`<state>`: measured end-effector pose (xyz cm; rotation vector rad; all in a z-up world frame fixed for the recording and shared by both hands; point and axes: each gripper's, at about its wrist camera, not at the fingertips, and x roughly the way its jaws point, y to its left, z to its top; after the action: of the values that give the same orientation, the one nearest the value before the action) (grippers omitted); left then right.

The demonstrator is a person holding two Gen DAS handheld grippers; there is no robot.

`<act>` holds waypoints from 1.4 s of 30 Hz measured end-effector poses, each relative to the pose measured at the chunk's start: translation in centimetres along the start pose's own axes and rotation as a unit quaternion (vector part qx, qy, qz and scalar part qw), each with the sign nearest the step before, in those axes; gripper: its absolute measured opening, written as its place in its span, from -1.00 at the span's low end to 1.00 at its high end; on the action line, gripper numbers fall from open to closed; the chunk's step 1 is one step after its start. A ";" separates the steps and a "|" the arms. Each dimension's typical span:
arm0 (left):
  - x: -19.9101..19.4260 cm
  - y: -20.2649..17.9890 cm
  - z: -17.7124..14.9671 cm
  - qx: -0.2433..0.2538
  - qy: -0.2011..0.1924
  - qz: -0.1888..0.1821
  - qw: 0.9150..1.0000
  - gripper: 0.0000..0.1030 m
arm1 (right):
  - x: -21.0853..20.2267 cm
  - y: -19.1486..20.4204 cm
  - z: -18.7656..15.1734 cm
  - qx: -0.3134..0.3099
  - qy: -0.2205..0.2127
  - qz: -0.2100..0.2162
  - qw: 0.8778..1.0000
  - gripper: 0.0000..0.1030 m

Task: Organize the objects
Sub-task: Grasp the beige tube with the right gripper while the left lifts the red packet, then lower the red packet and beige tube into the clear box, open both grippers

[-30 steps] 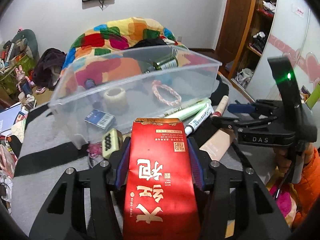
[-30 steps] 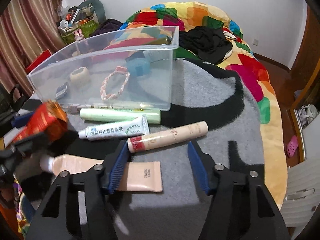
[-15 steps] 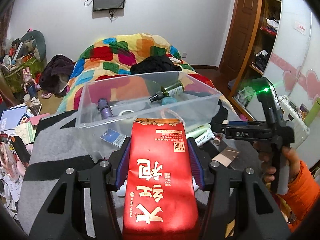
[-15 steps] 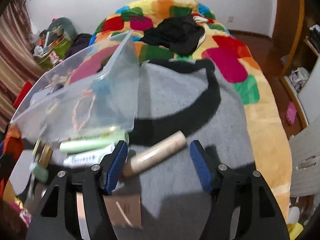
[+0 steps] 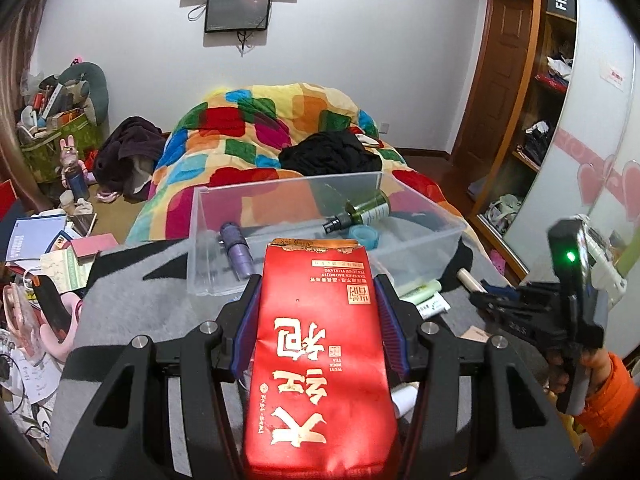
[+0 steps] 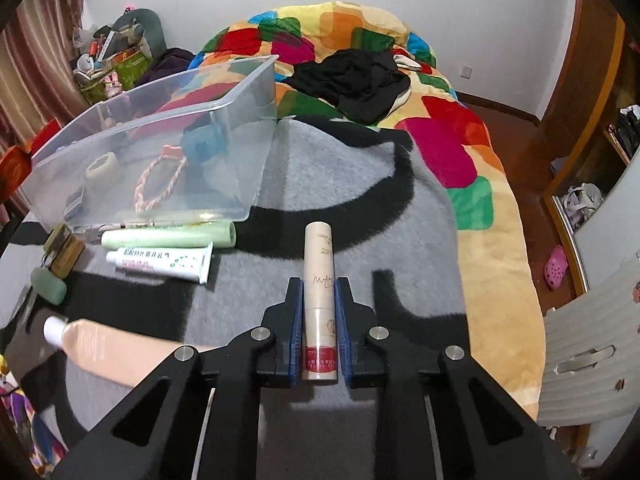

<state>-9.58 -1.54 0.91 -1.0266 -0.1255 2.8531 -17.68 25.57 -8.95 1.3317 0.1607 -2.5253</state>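
Bed carried grey blanket with black pattern [image 6: 352,184], laid over multicoloured patchwork quilt [image 6: 460,148]. Black garment [image 6: 356,76] lay on quilt at 12 o'clock. On blanket: clear plastic bin [image 6: 256,128] at 10 o'clock; pale green tube [image 6: 168,237] just beside bin's near wall; white printed tube [image 6: 160,264] just beside green one, nearer camera. Small olive box [image 6: 64,250] and green oval object [image 6: 49,285] at 9 o'clock. Peach tube with white cap [image 6: 108,350] at 8 o'clock.
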 end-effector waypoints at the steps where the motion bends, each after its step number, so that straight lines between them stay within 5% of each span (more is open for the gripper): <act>1: 0.1 0.2 0.3 -0.002 -0.001 0.003 1.000 0.04 | -0.3 -0.1 -0.2 0.001 -0.004 0.000 1.000 -0.73; 12: 2.3 2.2 3.4 -0.020 0.011 0.015 1.000 0.04 | -6.5 0.9 2.9 0.004 -0.109 0.028 0.994 -0.73; 18: 5.3 2.8 4.7 -0.028 0.045 0.017 0.998 0.04 | -6.5 4.3 6.6 -0.029 -0.126 0.064 0.990 -0.73; 31: 9.2 2.9 5.3 -0.052 0.086 -0.015 0.995 0.04 | 1.1 8.1 11.3 -0.040 -0.038 0.115 0.992 -0.73; 42: 7.0 1.5 4.3 -0.024 0.072 -0.023 0.997 0.08 | 0.0 8.5 10.0 -0.068 -0.039 0.115 0.990 -0.65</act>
<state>-17.82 -2.31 -0.32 -1.2174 -0.2044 2.7363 -23.05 15.17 -2.94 1.1267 0.1511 -2.3236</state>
